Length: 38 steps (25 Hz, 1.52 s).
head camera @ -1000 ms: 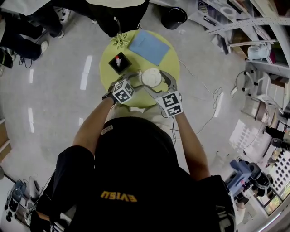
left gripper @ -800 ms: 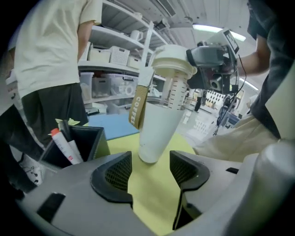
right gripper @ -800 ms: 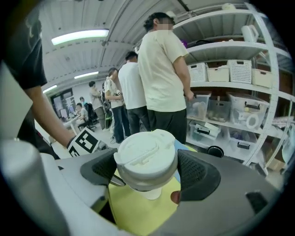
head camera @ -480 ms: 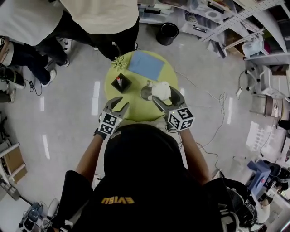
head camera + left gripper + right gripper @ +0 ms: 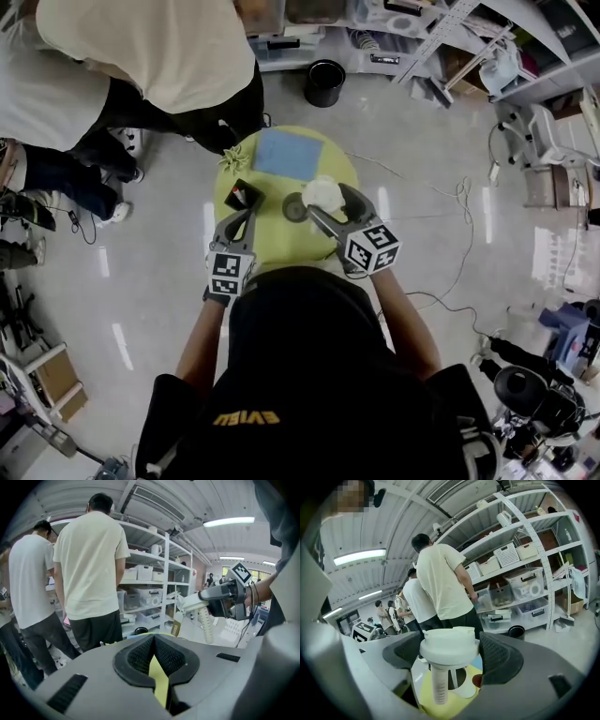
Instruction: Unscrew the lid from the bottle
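right claw (image 5: 328, 202): closed on the lid (image 5: 450, 648). the pads grip the white lid by its rim, one on each side, and the lid sits level between them. a long ribbed stem (image 5: 439, 686) hangs straight down from the underside of the lid. in the left gripper view the stem's lower end shows in open air, touching nothing.

bottle (image 5: 294, 207): stands upright on the surface (image 5: 281, 239) with its mouth open and no lid on it. in the head view it lies just beside the right claw's tips, on the side toward the left claw. in the right gripper view its mouth shows below the held lid and behind the stem. lid and bottle are apart.

left claw (image 5: 244, 219): its jaws have just been closing. the pads now meet, and nothing is between them. only a strip of the yellow surface shows through the slit behind the pads. it hangs above the near edge of the surface. the bottle is off to its right and not touched.

other items: a black box (image 5: 242, 195) sits just beyond the left claw's tips. a blue cloth (image 5: 286, 155) lies flat on the far part of the surface, beyond both claws. a person in a cream shirt (image 5: 91, 564) stands past the far edge with their back turned, before a rack of shelves (image 5: 154, 578).
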Each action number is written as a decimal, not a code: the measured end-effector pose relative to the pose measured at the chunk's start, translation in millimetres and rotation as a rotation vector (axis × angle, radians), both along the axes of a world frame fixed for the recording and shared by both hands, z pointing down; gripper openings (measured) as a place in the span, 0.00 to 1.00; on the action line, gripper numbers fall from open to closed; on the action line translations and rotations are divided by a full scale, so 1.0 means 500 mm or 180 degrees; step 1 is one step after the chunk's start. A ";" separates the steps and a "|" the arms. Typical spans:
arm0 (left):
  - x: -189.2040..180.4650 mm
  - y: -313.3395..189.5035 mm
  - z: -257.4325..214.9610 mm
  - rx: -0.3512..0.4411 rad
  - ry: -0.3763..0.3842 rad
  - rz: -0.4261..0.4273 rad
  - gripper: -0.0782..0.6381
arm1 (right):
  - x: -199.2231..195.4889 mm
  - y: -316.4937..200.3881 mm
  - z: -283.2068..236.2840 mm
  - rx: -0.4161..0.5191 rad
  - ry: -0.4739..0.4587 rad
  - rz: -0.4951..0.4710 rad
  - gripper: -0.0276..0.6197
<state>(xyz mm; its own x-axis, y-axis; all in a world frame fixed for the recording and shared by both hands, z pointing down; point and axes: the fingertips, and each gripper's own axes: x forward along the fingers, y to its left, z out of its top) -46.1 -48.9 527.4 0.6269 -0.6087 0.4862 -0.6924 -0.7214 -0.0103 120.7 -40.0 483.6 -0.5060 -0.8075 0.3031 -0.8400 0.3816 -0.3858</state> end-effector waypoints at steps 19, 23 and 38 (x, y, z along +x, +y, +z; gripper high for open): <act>-0.009 -0.017 -0.014 0.0011 0.0065 -0.0081 0.13 | -0.020 -0.044 -0.027 0.0032 -0.0110 -0.0023 0.64; -0.003 -0.030 -0.023 0.0035 0.0103 -0.0099 0.13 | -0.032 -0.053 -0.021 -0.0036 -0.0208 -0.0054 0.63; -0.008 -0.030 -0.027 0.0041 0.0173 -0.0185 0.13 | -0.044 -0.060 -0.021 -0.0044 -0.0269 -0.0098 0.63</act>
